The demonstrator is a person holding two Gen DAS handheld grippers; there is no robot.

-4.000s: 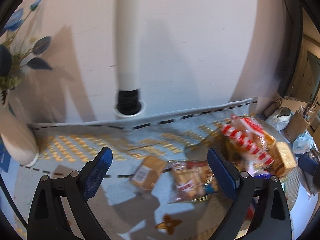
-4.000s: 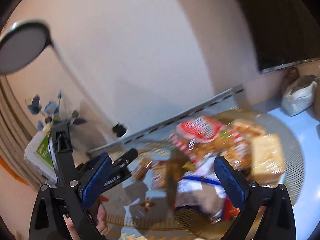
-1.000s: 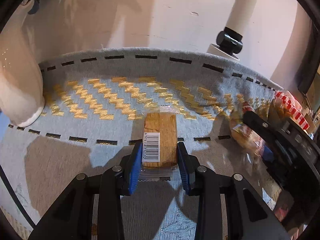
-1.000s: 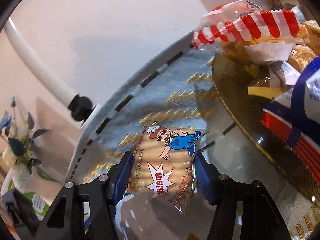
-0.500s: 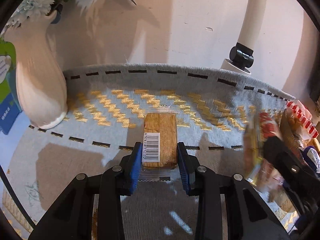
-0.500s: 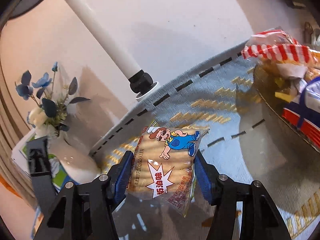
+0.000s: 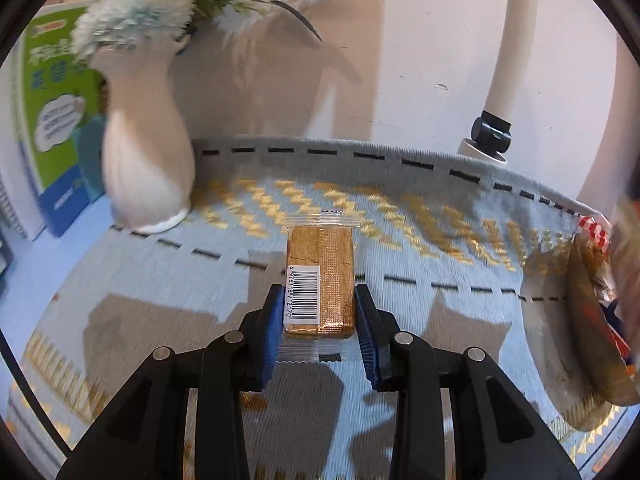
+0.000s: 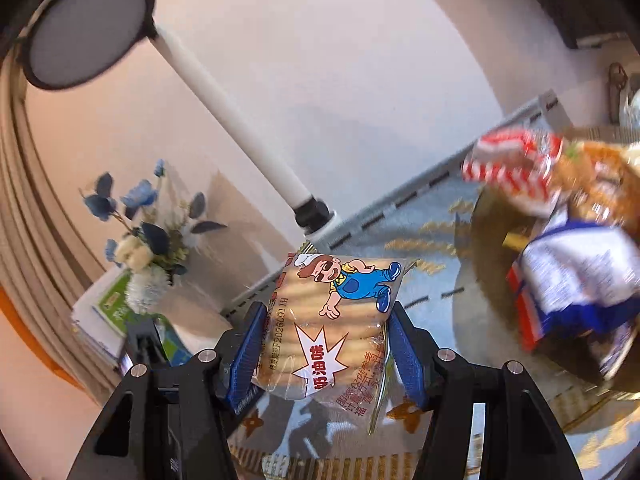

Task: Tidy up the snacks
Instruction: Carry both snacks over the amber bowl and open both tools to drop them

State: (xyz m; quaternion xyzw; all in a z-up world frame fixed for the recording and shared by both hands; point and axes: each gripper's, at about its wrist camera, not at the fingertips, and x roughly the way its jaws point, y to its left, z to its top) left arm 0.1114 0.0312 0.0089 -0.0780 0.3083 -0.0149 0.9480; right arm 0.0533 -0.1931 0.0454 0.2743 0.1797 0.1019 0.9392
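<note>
My left gripper is shut on a small clear-wrapped golden-brown cake bar with a barcode label, held above the blue-grey table runner. My right gripper is shut on a clear biscuit packet printed with a cartoon boy in blue overalls, lifted above the runner. A round woven tray at the right holds a pile of snacks, among them a red-and-white striped bag and a blue-and-white packet. The tray's edge shows blurred at the right of the left wrist view.
A white vase with blue and white flowers stands at the runner's left end, with a green-and-blue box behind it. A white lamp pole with a black joint rises at the wall. The other hand-held gripper shows at the left.
Both grippers have risen with their snacks since half a second ago. The left view has swung left toward the vase. The right view has pulled back from the tray.
</note>
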